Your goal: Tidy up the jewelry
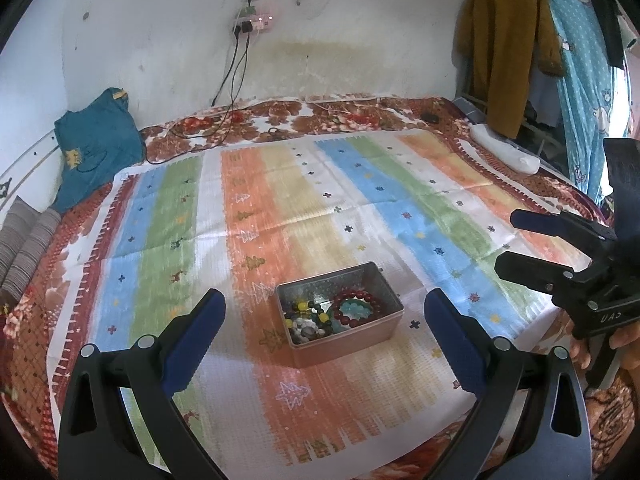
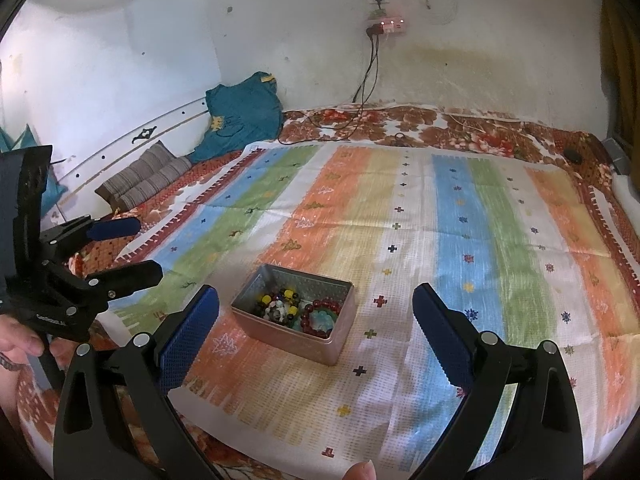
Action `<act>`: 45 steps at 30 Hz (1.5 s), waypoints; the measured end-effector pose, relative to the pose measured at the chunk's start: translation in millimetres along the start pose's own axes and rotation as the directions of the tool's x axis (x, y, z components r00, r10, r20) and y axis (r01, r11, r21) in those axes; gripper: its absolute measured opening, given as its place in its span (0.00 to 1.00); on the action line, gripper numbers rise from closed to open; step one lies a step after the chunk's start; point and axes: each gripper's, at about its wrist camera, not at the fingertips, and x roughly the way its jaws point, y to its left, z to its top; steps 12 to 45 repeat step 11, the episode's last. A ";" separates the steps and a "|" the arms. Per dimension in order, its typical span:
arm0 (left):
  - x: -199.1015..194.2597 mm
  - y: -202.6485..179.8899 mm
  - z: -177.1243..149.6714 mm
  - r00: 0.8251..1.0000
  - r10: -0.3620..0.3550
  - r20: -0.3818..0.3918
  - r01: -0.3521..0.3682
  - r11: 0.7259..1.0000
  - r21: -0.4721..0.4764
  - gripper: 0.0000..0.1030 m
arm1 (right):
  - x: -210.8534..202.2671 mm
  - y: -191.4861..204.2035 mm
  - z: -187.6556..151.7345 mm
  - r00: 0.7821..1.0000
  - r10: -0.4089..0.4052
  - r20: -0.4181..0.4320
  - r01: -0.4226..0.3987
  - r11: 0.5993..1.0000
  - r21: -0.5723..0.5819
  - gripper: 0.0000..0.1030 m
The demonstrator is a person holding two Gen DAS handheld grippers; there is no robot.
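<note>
Silvery metal: small rectangular open tin box (image 1: 340, 312), resting on the striped cloth, lid off, between the two tools in both views.
Left of scene: teal folded garment (image 1: 96, 140) against the white wall, grey striped cushion (image 1: 24, 240) below it on the bed.
Left tool (image 1: 324, 312): blue-padded black fingers spread wide apart, nothing between them, held above the cloth and aimed at the box, not touching it.
Cloth: pastel striped woven mat (image 1: 280, 200) in blue, green, orange, yellow and white with small crosses and trees, spread flat over a red-brown floral bedspread (image 1: 320, 114).
Box contents, left part: mixed loose beads (image 1: 304, 318) in yellow, black, white and green, heaped together.
Box contents, right part: dark red round-bead bracelet (image 1: 358, 306) lying flat, ringed around a pale turquoise bead bracelet (image 1: 356, 309); green beads touching its left side.
Wall: white power strip (image 1: 252, 22) with dark cables hanging down to the bed.
Right tool (image 2: 316, 312): blue-padded fingers wide apart, empty, hovering near the box without contact; fingers of a hand (image 1: 592, 348) gripping its handle in the left wrist view.
Far right: mustard-brown garment (image 1: 508, 48) and light blue patterned cloth (image 1: 580, 80), both hanging.
</note>
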 end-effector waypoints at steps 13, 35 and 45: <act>0.1 1.7 1.4 1.000 0.020 -0.001 -0.020 1.000 -0.017 0.95 | -0.1 0.8 -0.3 1.000 -0.002 0.000 0.002 1.000 -0.003 0.95; 0.1 1.7 1.4 1.000 0.020 -0.001 -0.020 1.000 -0.017 0.95 | -0.1 0.8 -0.3 1.000 -0.002 0.000 0.002 1.000 -0.003 0.95; 0.1 1.7 1.4 1.000 0.020 -0.001 -0.020 1.000 -0.017 0.95 | -0.1 0.8 -0.3 1.000 -0.002 0.000 0.002 1.000 -0.003 0.95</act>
